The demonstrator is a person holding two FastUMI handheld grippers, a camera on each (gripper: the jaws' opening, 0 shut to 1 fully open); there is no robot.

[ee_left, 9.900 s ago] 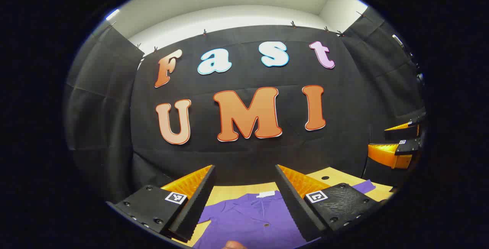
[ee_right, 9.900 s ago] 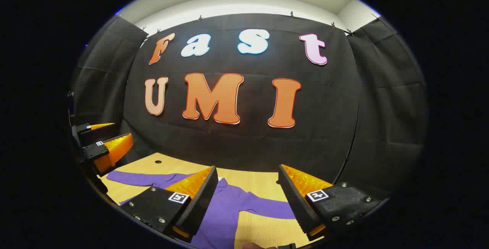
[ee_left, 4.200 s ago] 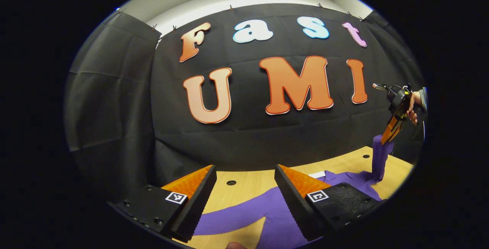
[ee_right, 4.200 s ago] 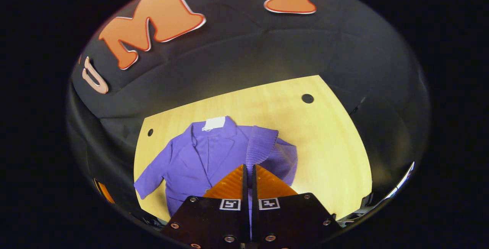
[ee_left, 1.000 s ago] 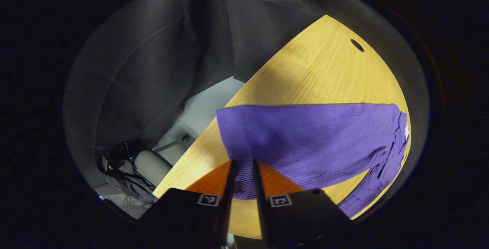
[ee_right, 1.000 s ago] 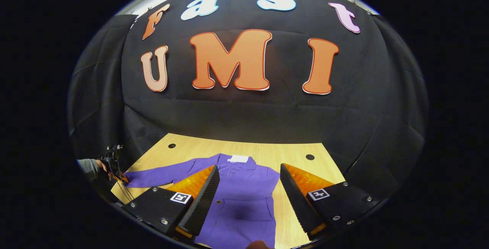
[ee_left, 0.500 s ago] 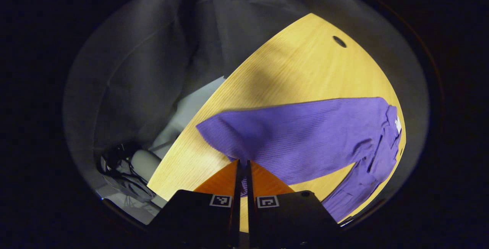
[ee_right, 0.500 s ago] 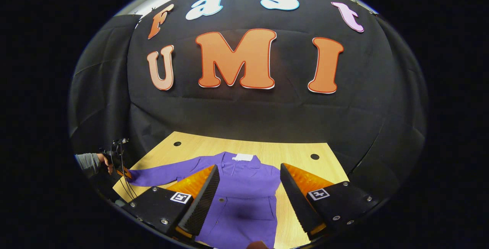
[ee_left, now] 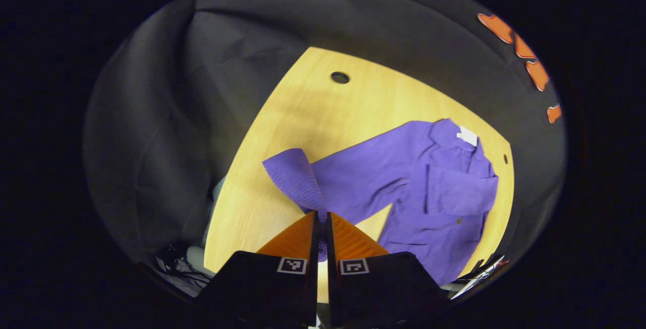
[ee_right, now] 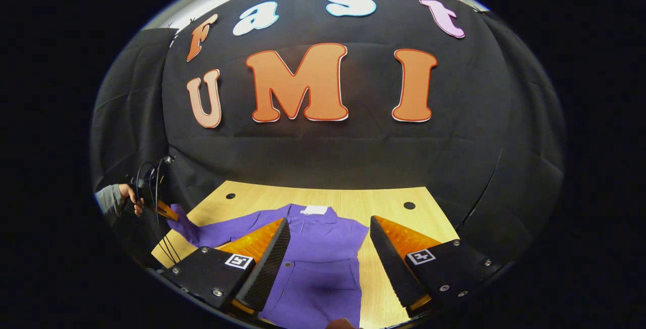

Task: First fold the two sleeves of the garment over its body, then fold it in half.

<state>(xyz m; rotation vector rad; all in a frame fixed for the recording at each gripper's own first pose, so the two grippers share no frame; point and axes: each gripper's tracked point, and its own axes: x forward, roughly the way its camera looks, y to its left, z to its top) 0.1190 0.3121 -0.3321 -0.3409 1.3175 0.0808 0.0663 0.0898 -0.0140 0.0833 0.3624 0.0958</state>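
Note:
A purple button-front garment [ee_left: 439, 203] lies flat on the wooden table [ee_left: 313, 117], collar with a white tag toward the booth wall. Its right sleeve [ee_left: 462, 195] lies folded across the chest. My left gripper [ee_left: 321, 215] is shut on the cuff of the other sleeve [ee_left: 298, 180], lifted off the table with the cloth curling up from the shoulder. In the right gripper view the garment [ee_right: 313, 263] shows below my right gripper [ee_right: 328, 240], which hovers open over its body. Far left there, the left gripper [ee_right: 166, 211] holds the raised cuff [ee_right: 181, 225].
The table [ee_right: 393, 273] has round holes near its back corners [ee_left: 340, 77] [ee_right: 409, 205]. Black cloth walls close in behind and beside it. Cables and gear lie on the floor [ee_left: 176, 268] past the table's left edge. A hand and sleeve [ee_right: 117, 199] hold the left gripper.
My left gripper has lifted the sleeve cuff off the table and swung round toward the garment's body. The right gripper has stayed open and hovering almost in place.

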